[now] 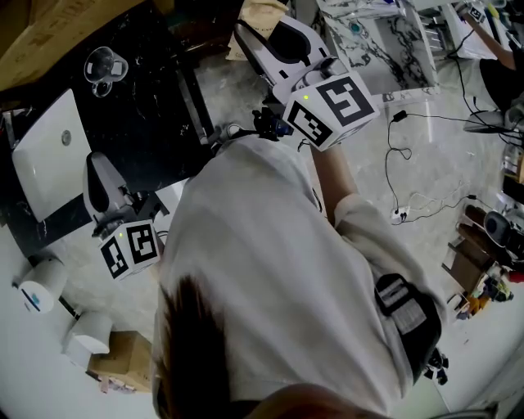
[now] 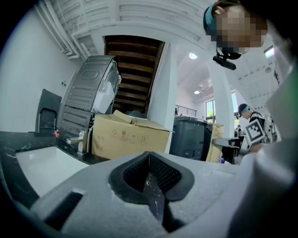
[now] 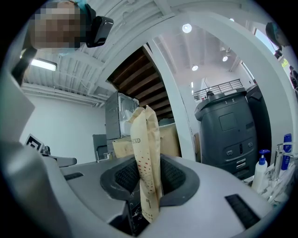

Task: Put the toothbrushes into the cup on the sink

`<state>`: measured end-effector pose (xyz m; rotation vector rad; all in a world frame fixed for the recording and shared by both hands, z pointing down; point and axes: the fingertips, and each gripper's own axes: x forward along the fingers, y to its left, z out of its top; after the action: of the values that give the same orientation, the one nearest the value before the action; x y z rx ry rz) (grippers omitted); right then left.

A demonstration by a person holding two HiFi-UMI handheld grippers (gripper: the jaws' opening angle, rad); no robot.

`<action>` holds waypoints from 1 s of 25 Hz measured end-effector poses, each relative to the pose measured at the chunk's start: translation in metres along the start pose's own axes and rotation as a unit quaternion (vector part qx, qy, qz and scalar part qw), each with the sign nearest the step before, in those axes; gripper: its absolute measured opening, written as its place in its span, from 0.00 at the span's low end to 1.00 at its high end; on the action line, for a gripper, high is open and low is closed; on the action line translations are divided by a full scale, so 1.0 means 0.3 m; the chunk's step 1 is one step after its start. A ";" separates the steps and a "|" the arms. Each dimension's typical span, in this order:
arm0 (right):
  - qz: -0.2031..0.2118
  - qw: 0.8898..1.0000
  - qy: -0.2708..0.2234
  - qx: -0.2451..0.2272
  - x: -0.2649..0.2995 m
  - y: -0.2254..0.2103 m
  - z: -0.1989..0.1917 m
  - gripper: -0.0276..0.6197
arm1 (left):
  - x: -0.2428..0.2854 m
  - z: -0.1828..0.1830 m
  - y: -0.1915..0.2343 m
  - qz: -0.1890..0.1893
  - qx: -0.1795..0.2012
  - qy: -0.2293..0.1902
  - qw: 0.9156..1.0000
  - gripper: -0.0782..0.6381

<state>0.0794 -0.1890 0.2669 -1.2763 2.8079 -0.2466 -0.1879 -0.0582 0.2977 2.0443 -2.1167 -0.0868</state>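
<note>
In the right gripper view my right gripper (image 3: pixel 145 186) is shut on a tan paper-wrapped toothbrush packet (image 3: pixel 146 148), which stands upright between the pads. From the head view that gripper (image 1: pixel 260 41) is held out ahead of the person, and the packet's tan end (image 1: pixel 264 11) shows past it. My left gripper (image 2: pixel 149 174) has its pads together with nothing between them. It hangs low at the left (image 1: pixel 98 176), beside the white sink (image 1: pixel 45 155) in the black counter. A clear glass cup (image 1: pixel 105 65) stands on the counter beyond the sink.
A faucet (image 2: pixel 81 139) and a cardboard box (image 2: pixel 128 137) sit behind the sink. Toilet paper rolls (image 1: pixel 41 288) and a small box (image 1: pixel 123 364) lie at the lower left. A marble slab (image 1: pixel 385 41) and floor cables (image 1: pixel 409 204) are to the right. Blue pump bottles (image 3: pixel 260 167) stand at the right.
</note>
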 end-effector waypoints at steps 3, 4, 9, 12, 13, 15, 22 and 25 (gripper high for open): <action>-0.010 1.000 -0.002 -0.004 -0.007 -0.022 0.006 0.20 | 0.002 0.000 -0.002 -0.003 0.000 0.000 1.000 0.13; -0.014 1.000 -0.003 -0.003 -0.009 -0.029 0.008 0.20 | 0.003 0.001 -0.001 -0.003 0.000 0.000 1.000 0.13; -0.028 1.000 -0.008 -0.006 -0.013 -0.054 0.025 0.20 | 0.011 0.003 0.003 -0.004 -0.001 0.000 1.000 0.13; -0.030 0.999 -0.009 -0.011 -0.013 -0.062 0.031 0.20 | 0.015 0.003 0.007 -0.005 -0.001 0.000 1.000 0.13; -0.032 0.999 -0.009 -0.012 -0.012 -0.065 0.033 0.20 | 0.016 0.004 0.009 -0.005 -0.002 -0.001 1.000 0.13; -0.036 0.999 -0.010 -0.014 -0.012 -0.072 0.039 0.20 | 0.019 0.004 0.013 -0.006 -0.003 -0.001 1.000 0.13; -0.057 0.998 -0.021 -0.021 -0.018 -0.094 0.073 0.20 | 0.017 0.002 0.034 -0.004 -0.006 -0.004 1.000 0.13; -0.056 0.998 -0.021 -0.028 -0.014 -0.095 0.084 0.20 | 0.017 -0.002 0.040 -0.002 -0.009 -0.004 1.000 0.13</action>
<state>0.1063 -0.2075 0.2467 -1.4341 2.7302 -0.1452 -0.1998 -0.0628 0.3009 2.0427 -2.1080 -0.1137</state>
